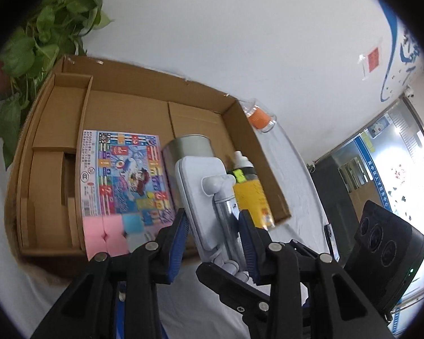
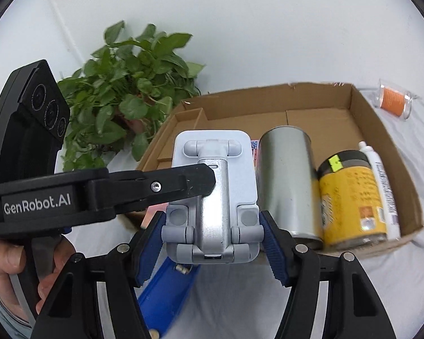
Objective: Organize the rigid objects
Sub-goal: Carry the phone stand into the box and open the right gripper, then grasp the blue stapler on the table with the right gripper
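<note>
A grey folding phone stand (image 2: 214, 195) is held in the air in front of a cardboard box (image 2: 381, 130). My right gripper (image 2: 212, 226) is shut on its hinged base. My left gripper (image 1: 214, 226) is shut on the stand (image 1: 203, 197), its pads on the plate and the metal arm; one left finger (image 2: 183, 183) crosses the stand from the left in the right wrist view. The box (image 1: 127, 84) holds a silver can (image 2: 288, 178), a yellow jar (image 2: 350, 197), a white bottle (image 2: 381, 186) and a colourful flat package (image 1: 124, 172).
A potted green plant (image 2: 127, 99) stands left of the box. A clear cup with an orange sleeve (image 2: 393, 101) lies beyond the box's right wall. A blue object (image 2: 166, 296) lies on the white cloth below the stand. Pink and blue blocks (image 1: 110, 231) sit at the box's near edge.
</note>
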